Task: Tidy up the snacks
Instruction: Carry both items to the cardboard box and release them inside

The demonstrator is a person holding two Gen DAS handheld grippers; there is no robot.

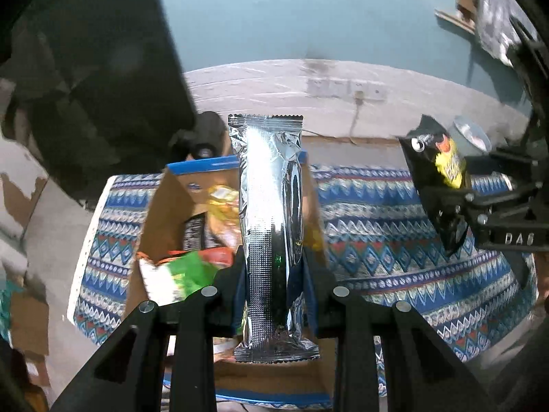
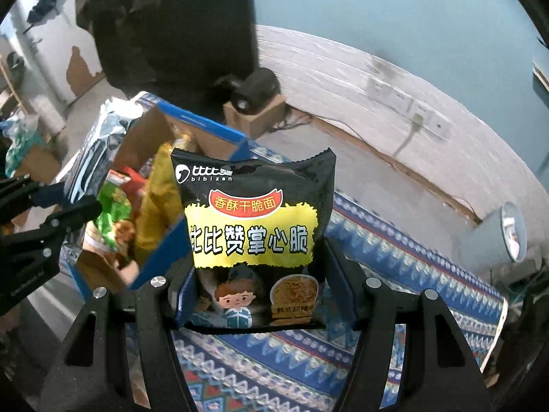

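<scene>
My left gripper [image 1: 272, 271] is shut on a long silver foil packet [image 1: 269, 206] and holds it upright above the open cardboard box [image 1: 161, 213]. The box holds several snack bags, among them a green and white one [image 1: 178, 274]. My right gripper [image 2: 255, 271] is shut on a black and yellow noodle snack bag [image 2: 254, 226], held above the patterned cloth, right of the box [image 2: 164, 240]. The bag and right gripper also show in the left wrist view [image 1: 442, 178]. The left gripper with the silver packet [image 2: 99, 151] shows at the left of the right wrist view.
A blue patterned cloth [image 1: 377, 213] covers the table. A grey round can [image 2: 504, 233] stands at the cloth's far right. A black device on a small cardboard box [image 2: 254, 96] sits on the floor behind. A white wall base with sockets [image 2: 405, 99] runs behind.
</scene>
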